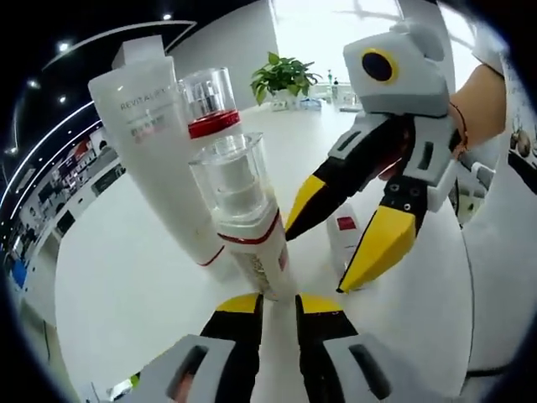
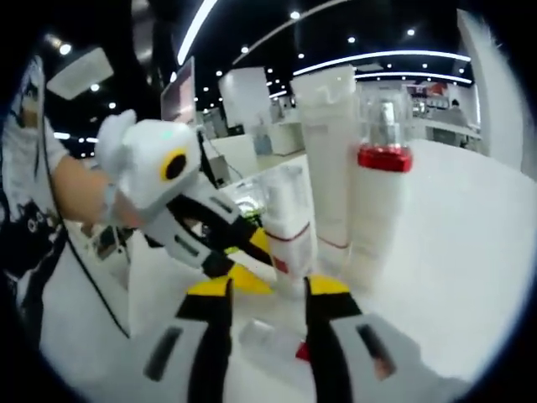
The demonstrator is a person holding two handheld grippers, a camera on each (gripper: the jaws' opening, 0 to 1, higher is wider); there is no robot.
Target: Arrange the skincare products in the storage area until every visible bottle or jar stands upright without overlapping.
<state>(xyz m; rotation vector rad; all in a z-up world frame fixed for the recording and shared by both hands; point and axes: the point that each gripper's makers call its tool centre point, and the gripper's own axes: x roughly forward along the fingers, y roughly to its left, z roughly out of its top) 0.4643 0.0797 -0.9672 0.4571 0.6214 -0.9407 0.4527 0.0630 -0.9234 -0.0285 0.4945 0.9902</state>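
A white pump bottle (image 1: 245, 220) with a clear cap and a red band stands on the white table (image 1: 126, 285), and my left gripper (image 1: 278, 304) is shut on its base. Behind it rise a tall white tube (image 1: 155, 143) and a second red-banded bottle (image 1: 210, 105). My right gripper (image 1: 323, 259) is open, its jaws straddling a small white bottle (image 1: 344, 233) that lies flat. In the right gripper view, that lying bottle (image 2: 277, 340) sits between my right gripper (image 2: 273, 290) jaws. Beyond it, the left gripper (image 2: 260, 262) holds the pump bottle (image 2: 289, 222) beside the tube (image 2: 327, 151) and the red-banded bottle (image 2: 382, 193).
A potted green plant (image 1: 285, 77) and small items stand at the table's far edge. A person's hand (image 1: 487, 101) holds the right gripper, and an arm (image 2: 75, 197) holds the left one. Open tabletop (image 2: 478, 252) spreads to the right of the bottles.
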